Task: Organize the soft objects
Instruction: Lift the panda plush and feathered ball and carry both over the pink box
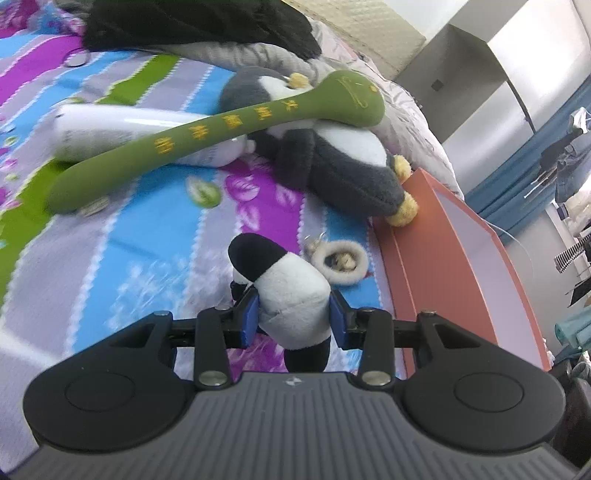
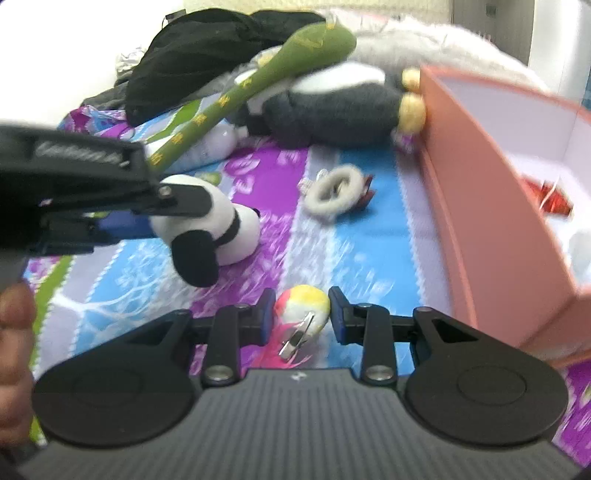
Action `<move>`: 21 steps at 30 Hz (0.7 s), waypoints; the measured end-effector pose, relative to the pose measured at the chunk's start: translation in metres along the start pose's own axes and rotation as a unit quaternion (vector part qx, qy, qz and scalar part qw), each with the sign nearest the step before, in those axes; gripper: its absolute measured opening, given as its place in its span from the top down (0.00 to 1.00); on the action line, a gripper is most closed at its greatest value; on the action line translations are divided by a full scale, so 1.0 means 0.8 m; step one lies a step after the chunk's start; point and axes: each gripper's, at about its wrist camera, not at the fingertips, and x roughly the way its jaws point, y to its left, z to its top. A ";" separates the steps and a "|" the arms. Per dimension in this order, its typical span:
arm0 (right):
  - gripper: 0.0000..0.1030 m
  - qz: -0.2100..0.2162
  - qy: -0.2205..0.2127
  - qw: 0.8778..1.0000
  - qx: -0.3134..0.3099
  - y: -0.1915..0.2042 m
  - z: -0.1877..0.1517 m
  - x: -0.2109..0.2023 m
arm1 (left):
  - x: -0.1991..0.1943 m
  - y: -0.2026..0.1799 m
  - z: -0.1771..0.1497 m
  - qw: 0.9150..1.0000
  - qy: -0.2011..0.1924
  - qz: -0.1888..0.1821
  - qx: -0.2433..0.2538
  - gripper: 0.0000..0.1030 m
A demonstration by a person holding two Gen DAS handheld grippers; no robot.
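My left gripper (image 1: 293, 300) is shut on a small black and white panda plush (image 1: 284, 280), its blue pads pressing into the white body. The right wrist view shows the same panda (image 2: 225, 229) held just above the striped bedspread. Between the fingers of my right gripper (image 2: 301, 299) is a small yellow, pink and white plush (image 2: 304, 304) with a metal clip hanging from it; the gripper is shut on it. An open salmon-pink box (image 2: 480, 184) stands to the right, with its near wall (image 1: 424, 258) beside the panda.
A grey penguin plush (image 1: 332, 162) lies against the box's far corner, under a long green plush stick (image 1: 184, 144). A white bottle (image 1: 110, 129) lies beneath the stick. A furry ring keychain (image 2: 332, 192) rests on the bedspread. Black clothing (image 1: 192, 22) is piled behind. Something red (image 2: 550, 195) lies inside the box.
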 end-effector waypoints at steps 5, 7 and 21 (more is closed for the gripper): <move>0.67 0.004 0.020 1.000 0.021 -0.002 -0.017 0.002 | -0.026 0.019 -0.025 1.000 0.003 -0.002 -0.018 0.55; 0.66 -0.001 0.028 0.999 0.030 -0.005 -0.022 0.005 | -0.029 0.027 -0.032 1.000 0.018 -0.008 -0.023 0.54; 0.61 -0.010 0.039 0.999 0.036 -0.009 -0.029 0.003 | -0.066 0.028 -0.047 0.991 0.055 0.076 0.095 0.32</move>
